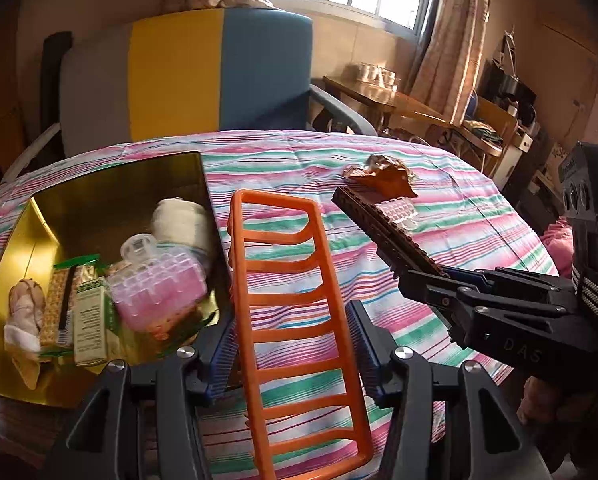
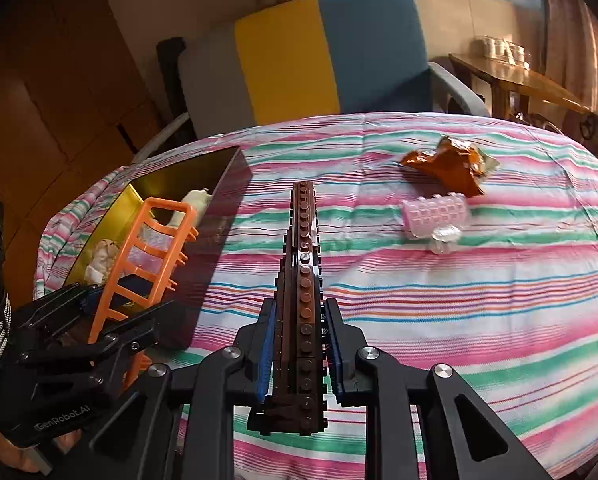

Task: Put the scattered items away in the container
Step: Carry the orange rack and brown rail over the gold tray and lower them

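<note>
Two loads were up at once: the left gripper (image 1: 295, 354) clamped on the orange rack (image 1: 295, 320) beside the gold box (image 1: 201, 184), the right gripper (image 2: 299, 354) clamped on the brick strip (image 2: 303, 264) above the striped tabletop (image 2: 459, 300), each best carried level over the rim before letting go.

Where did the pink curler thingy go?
The pink curler lies on the striped tablecloth, right of the brown brick bar in the right wrist view, just in front of the crumpled orange wrapper.
</note>
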